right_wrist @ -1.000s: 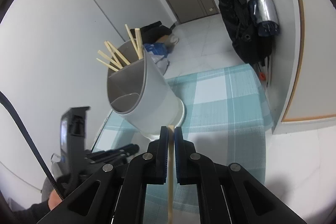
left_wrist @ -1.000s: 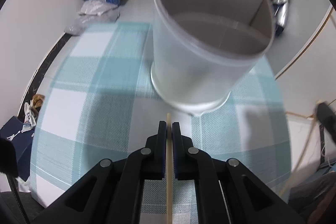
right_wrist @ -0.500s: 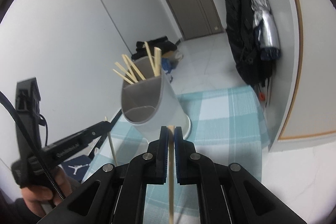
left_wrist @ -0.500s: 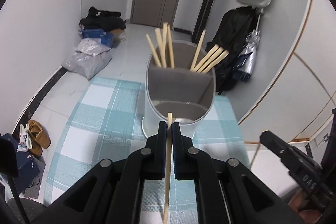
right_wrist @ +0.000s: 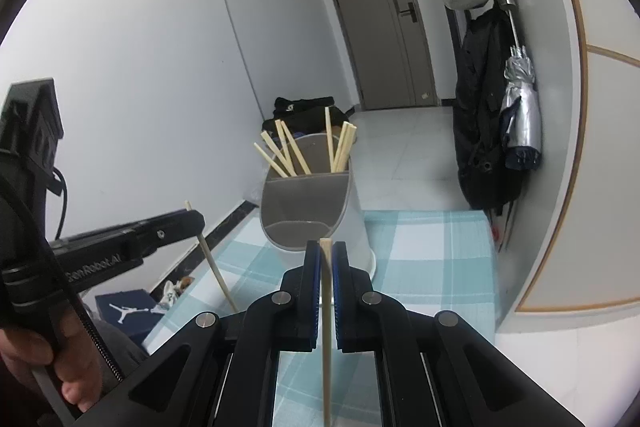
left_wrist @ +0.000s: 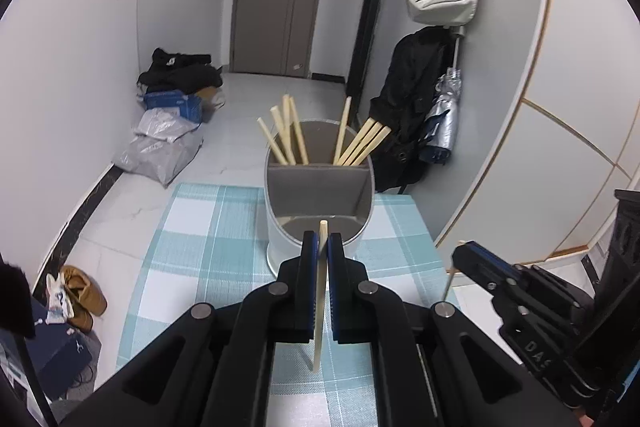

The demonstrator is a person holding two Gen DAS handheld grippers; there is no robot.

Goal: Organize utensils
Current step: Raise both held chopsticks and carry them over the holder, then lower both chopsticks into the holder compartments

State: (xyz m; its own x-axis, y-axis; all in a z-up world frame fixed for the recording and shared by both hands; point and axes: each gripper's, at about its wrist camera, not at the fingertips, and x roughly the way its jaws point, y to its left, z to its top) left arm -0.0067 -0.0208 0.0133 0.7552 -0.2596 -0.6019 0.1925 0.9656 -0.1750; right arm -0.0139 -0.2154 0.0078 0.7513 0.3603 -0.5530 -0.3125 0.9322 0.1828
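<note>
Both the left gripper point(left_wrist: 319, 259) and right gripper point(right_wrist: 326, 263) pinch one chopstick each, so lift each tip above the holder point(left_wrist: 320, 203) on the cloth, then lower it into the rear compartment with the others

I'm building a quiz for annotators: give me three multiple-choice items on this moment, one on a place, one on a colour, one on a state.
1. Where do the stored chopsticks stand in the holder?
A. far compartment
B. near compartment
C. on the cloth

2. What colour is the cloth under the holder?
A. red stripes
B. teal and white check
C. plain grey

3. What is the left tool doing?
A. open, holding nothing
B. shut on a chopstick
C. gripping the holder's rim

Answers:
1 A: the sticks rise behind the divider, and the near compartment shows none.
2 B: teal and white squares surround the holder's base.
3 B: a chopstick sits clamped between its fingers; the right tool holds a stick likewise.
</note>
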